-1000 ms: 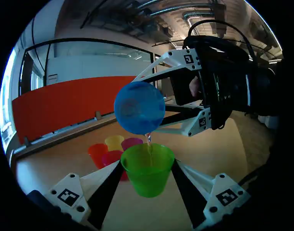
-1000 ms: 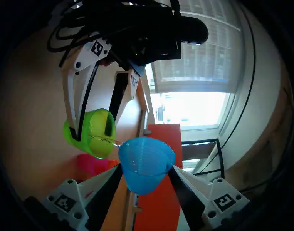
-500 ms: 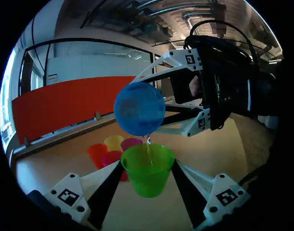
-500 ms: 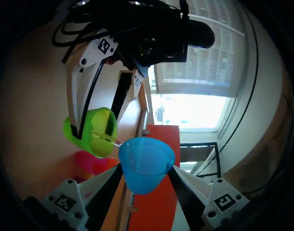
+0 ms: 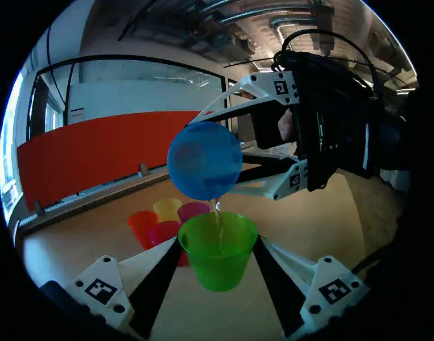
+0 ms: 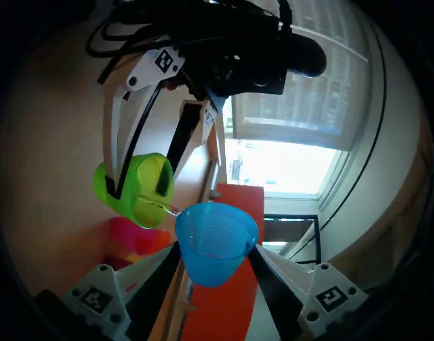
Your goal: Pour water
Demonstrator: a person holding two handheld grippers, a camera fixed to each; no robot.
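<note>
My left gripper (image 5: 218, 258) is shut on a green cup (image 5: 218, 249), held upright above the wooden table (image 5: 308, 227). Just above it my right gripper (image 5: 217, 149) holds a blue cup (image 5: 205, 160) tipped over on its side, and a thin stream of water (image 5: 218, 213) falls from its rim into the green cup. In the right gripper view, my right gripper (image 6: 215, 262) is shut on the blue cup (image 6: 215, 249), whose rim touches the stream running to the green cup (image 6: 135, 189), held by the left gripper (image 6: 138, 187).
A cluster of cups stands on the table behind the green one: red (image 5: 143, 226), yellow (image 5: 168, 209), pink (image 5: 164, 233) and magenta (image 5: 194, 211). An orange wall panel (image 5: 97, 148) runs along the table's far edge. A hand (image 5: 285, 122) holds the right gripper.
The blue cup has tipped slightly further and water keeps running into the green cup. Both grippers have barely shifted.
</note>
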